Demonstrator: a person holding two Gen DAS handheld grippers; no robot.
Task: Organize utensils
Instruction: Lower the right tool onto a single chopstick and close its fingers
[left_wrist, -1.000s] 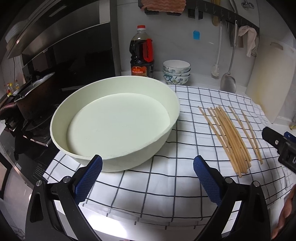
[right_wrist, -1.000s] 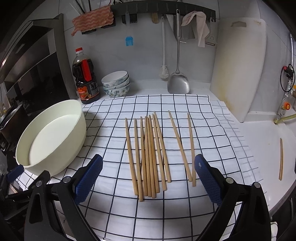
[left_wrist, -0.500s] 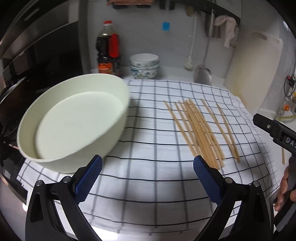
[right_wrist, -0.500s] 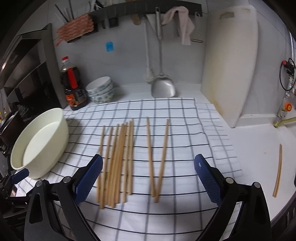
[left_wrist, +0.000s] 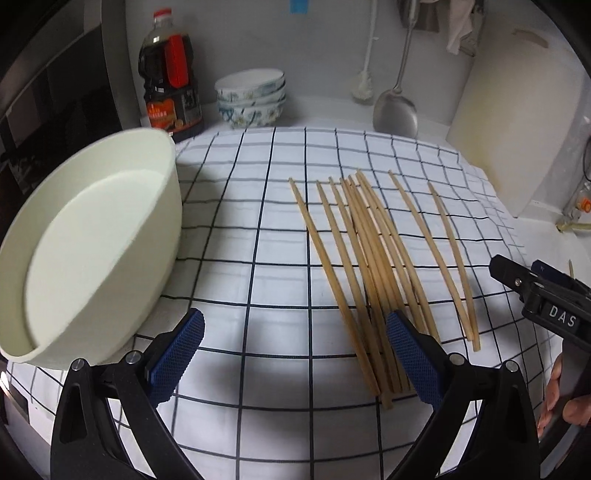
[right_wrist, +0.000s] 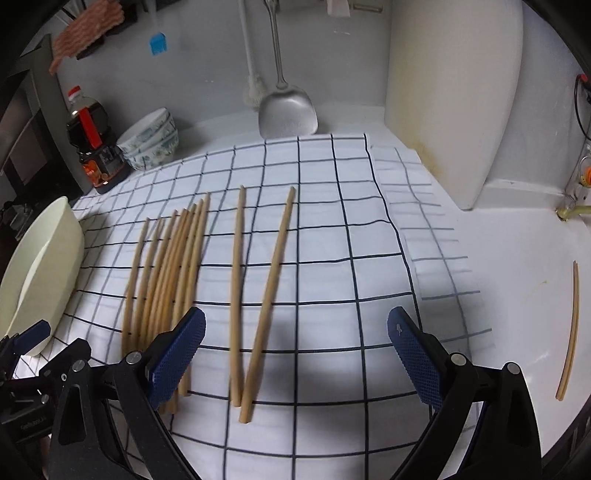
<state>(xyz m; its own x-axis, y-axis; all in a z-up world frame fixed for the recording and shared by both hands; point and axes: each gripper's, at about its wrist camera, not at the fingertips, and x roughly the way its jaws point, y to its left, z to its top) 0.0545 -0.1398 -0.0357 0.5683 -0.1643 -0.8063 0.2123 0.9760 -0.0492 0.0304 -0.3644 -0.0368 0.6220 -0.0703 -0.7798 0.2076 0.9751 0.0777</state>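
Note:
Several wooden chopsticks lie side by side on a white checked cloth. In the right wrist view the main bunch of chopsticks lies left and two separate chopsticks meet in a V near me. One stray chopstick lies on the bare counter at the right. My left gripper is open, low over the cloth, its right finger over the bunch's near ends. My right gripper is open, with the V pair's near ends between its fingers. A cream bowl stands at the left, empty.
At the back stand a dark sauce bottle, stacked patterned bowls, a hanging metal spatula and a brush. A white cutting board leans on the right wall. A stove area lies left of the bowl. A hand holds the right gripper.
Both grippers have swung to the right and come lower and closer to the cloth. The bowl has slid to the left edge of both views; the chopsticks look larger and nearer.

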